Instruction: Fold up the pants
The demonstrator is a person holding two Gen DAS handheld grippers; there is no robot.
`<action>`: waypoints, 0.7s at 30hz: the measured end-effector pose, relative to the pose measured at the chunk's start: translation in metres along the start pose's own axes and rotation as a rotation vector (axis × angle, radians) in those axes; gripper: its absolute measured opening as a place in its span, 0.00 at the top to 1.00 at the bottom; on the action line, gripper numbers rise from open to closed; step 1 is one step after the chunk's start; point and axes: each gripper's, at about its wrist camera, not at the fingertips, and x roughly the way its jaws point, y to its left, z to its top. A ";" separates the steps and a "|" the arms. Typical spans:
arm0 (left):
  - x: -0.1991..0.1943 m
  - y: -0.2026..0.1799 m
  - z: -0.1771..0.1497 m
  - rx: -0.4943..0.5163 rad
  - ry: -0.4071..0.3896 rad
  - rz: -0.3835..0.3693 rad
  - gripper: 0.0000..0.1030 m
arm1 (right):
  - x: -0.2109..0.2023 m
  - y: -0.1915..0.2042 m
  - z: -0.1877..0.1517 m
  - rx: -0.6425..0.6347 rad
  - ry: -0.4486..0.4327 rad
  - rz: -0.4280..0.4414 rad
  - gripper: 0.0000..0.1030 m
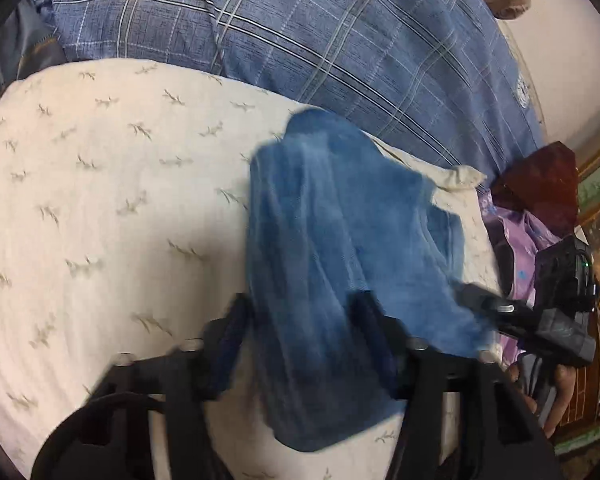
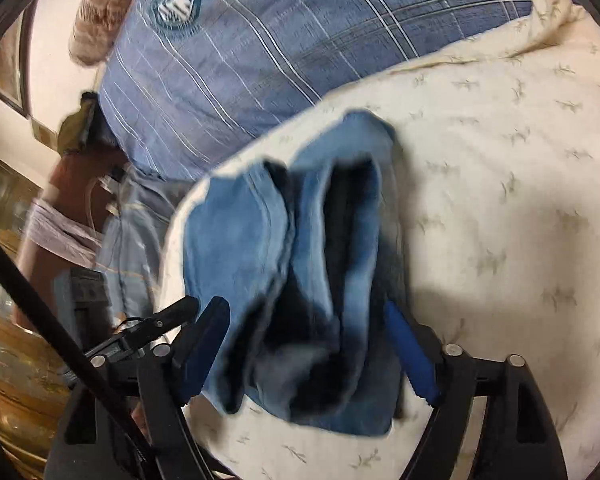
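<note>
Both hand-held grippers, left [image 1: 300, 332] and right [image 2: 304, 340], straddling bunched blue pants [image 1: 340, 240] with jaws parted, steadying the fold ahead on the bed [image 1: 100, 200].

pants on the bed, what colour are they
Faded blue denim pants, clearest in the left wrist view.

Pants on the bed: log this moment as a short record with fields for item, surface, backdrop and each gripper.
item: blue pants, bunched in folds
surface: cream sheet with a small leaf print
backdrop: blue plaid cover past the sheet
left gripper: a fold of the pants lies between the fingers; blur hides whether the pads press
right gripper: fingers apart, pants between them, right pad looks clear of the cloth
fold state: not flat or squared yet
</note>
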 end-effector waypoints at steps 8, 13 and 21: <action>-0.036 0.008 -0.034 -0.011 -0.087 0.008 0.47 | -0.039 0.013 -0.042 -0.003 -0.140 -0.058 0.34; -0.059 0.013 -0.102 -0.044 -0.149 0.172 0.44 | -0.055 0.009 -0.113 -0.015 -0.211 -0.090 0.24; -0.073 -0.047 -0.151 0.106 -0.217 0.345 0.43 | -0.040 0.035 -0.149 -0.125 -0.199 -0.263 0.24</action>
